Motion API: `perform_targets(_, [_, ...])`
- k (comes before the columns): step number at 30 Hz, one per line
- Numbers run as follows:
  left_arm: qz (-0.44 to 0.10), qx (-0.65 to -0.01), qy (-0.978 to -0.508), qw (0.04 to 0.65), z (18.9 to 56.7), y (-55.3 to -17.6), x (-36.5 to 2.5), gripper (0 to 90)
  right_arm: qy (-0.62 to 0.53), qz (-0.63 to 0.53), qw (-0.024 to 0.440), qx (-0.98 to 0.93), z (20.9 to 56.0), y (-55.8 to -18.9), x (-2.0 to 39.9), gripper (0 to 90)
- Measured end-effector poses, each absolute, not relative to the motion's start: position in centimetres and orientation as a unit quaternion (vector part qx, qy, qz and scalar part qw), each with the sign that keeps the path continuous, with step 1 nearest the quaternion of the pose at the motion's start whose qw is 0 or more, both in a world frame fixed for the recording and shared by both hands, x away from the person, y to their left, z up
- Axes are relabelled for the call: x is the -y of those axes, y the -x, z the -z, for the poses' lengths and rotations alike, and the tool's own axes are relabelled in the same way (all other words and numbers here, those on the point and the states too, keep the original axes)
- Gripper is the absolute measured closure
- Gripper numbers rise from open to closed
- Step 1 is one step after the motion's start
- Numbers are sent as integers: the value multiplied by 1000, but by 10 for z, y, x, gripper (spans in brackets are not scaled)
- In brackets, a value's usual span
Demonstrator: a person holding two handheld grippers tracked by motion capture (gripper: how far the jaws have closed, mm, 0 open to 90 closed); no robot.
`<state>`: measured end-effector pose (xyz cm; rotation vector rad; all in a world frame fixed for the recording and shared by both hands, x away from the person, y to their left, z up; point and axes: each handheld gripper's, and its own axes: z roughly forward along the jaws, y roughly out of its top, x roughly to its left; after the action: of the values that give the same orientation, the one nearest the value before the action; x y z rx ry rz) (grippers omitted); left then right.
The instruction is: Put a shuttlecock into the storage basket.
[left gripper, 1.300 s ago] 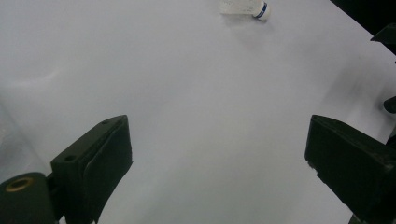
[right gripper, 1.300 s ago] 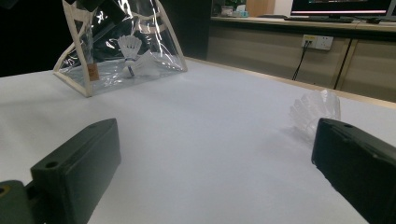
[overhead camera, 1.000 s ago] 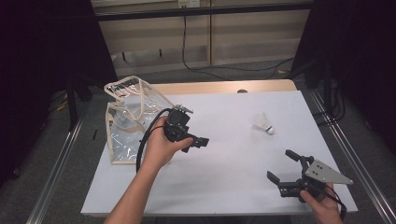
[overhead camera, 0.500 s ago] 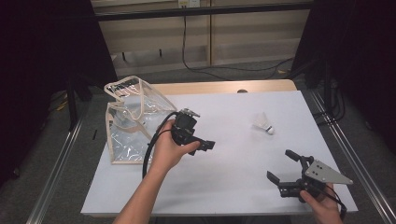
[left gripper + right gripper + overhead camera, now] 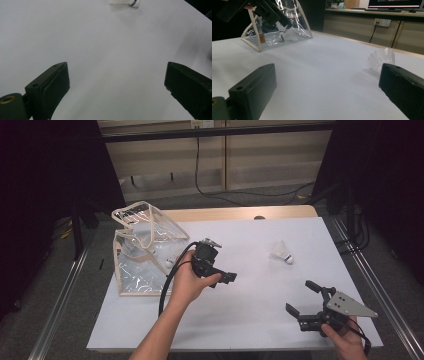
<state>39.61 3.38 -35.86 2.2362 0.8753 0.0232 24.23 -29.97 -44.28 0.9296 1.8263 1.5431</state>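
A white shuttlecock [image 5: 282, 252] lies on the white table [image 5: 250, 320], right of the middle; in the left gripper view the shuttlecock [image 5: 125, 2] sits at the top edge. A hand holds my left gripper [image 5: 224, 270] just right of the clear bag [image 5: 145, 250]. It hovers over bare table with its jaws wide open [image 5: 116, 66] and nothing between them. My right gripper [image 5: 299, 296] is near the front right edge, also open [image 5: 328, 67] and holding nothing. The shuttlecock [image 5: 380, 58] lies just beyond its right jaw.
The clear plastic bag with beige trim [image 5: 277, 25] stands at the table's left, and another shuttlecock [image 5: 285, 35] rests inside it. A wooden strip [image 5: 240, 213] runs along the far table edge. Metal rails [image 5: 60, 305] flank both sides.
The left gripper has moved right, away from the bag and toward the table's middle. The right gripper has stayed in place.
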Motion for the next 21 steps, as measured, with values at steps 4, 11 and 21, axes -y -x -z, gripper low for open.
perform_targets(4, [-7,-339,-869,362,361,-395,-28,60,-347,-577,284,-683,443,-242,300,7])
perform_targets(11, [-8,-334,-871,360,365,-396,-20,58,-347,-577,284,-683,443,-243,299,7])
perform_targets(21, [-5,-333,-872,359,373,-399,-9,58,-348,-577,283,-682,443,-243,299,7])
